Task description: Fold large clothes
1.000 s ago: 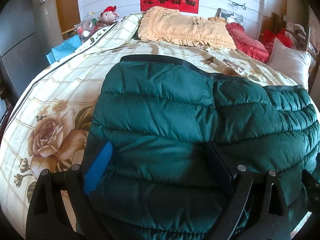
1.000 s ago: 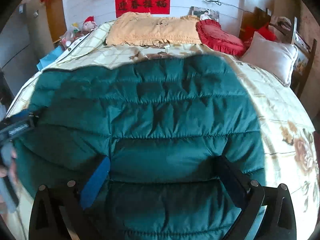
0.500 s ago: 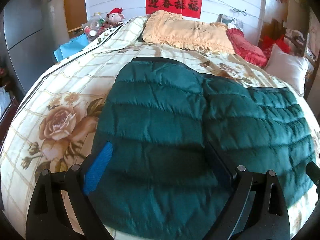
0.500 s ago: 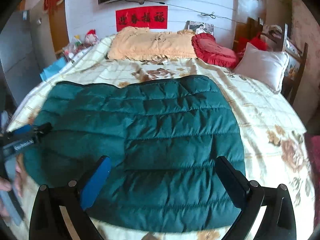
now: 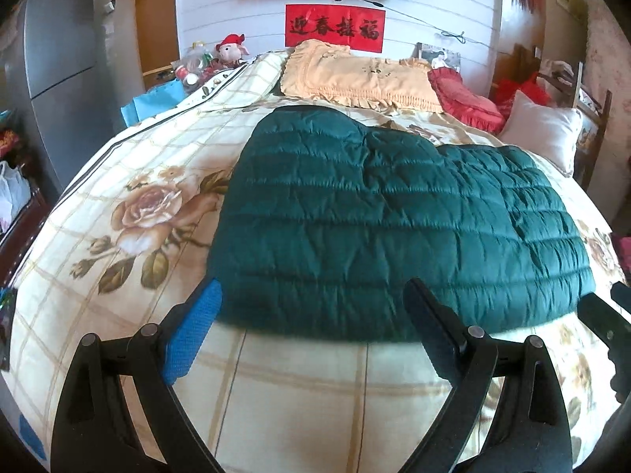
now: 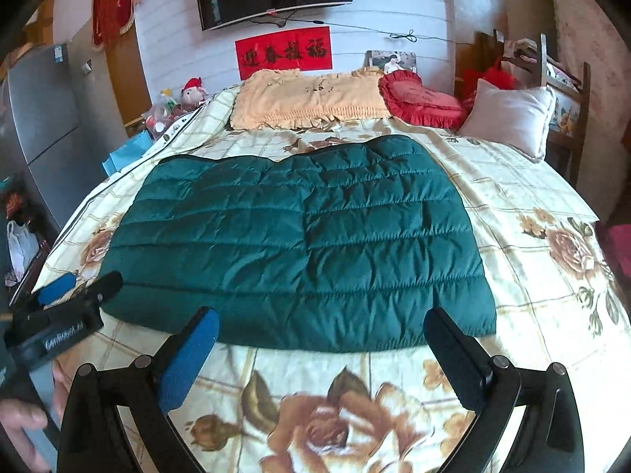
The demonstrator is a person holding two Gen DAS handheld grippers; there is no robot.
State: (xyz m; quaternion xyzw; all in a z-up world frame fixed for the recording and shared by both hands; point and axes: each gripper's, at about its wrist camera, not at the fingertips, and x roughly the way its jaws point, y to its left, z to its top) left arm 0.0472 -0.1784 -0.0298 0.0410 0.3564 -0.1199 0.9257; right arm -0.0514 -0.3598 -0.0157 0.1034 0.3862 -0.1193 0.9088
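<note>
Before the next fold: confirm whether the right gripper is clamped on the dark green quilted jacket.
No: the right gripper is open and clear of the dark green quilted jacket, which lies flat on the floral bedspread.

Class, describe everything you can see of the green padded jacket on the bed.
The green padded jacket is dark teal, shiny and quilted in horizontal puffed rows, with a dark trimmed far edge. It lies flat as a rough rectangle on the floral bedspread, short of the pillows. Neither open gripper touches it.

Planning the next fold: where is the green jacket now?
The green jacket lies flat mid-bed on the floral quilt, below the yellow pillow, just beyond both open hand-held grippers.
</note>
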